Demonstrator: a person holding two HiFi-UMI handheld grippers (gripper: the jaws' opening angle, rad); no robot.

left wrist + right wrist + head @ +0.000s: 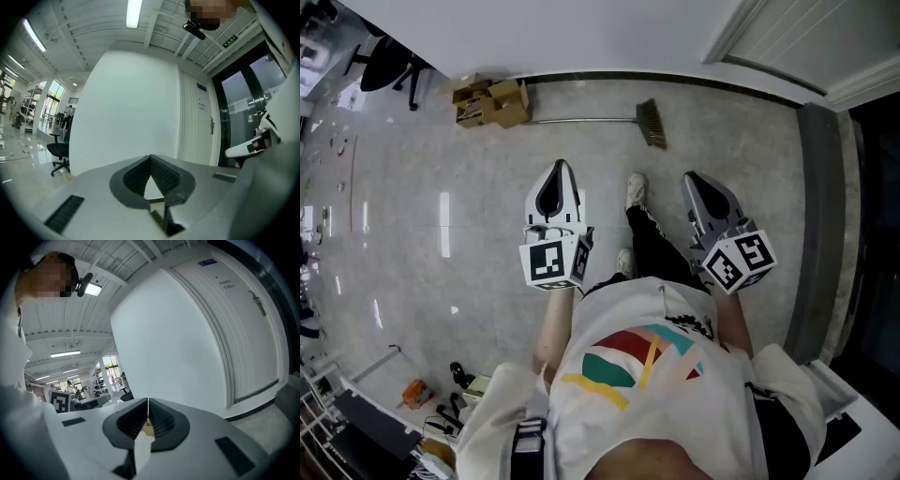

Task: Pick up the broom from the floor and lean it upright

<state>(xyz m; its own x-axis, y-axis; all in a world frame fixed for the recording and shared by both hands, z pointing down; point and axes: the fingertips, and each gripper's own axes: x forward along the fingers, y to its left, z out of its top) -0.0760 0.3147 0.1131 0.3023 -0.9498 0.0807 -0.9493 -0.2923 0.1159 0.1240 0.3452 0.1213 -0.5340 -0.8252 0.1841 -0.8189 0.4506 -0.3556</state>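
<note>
The broom lies flat on the grey floor by the far wall in the head view, its thin handle running left and its brown bristle head at the right end. My left gripper is held well short of it, jaws shut with nothing between them. My right gripper hangs to the right of the person's shoes, also shut and empty. In the left gripper view the left gripper faces the white wall with tips touching. In the right gripper view the right gripper faces the same wall. The broom shows in neither gripper view.
Cardboard boxes sit against the wall at the left end of the broom handle. An office chair stands at the far left. A white door and a dark doorway strip are on the right. Small clutter lies behind the person.
</note>
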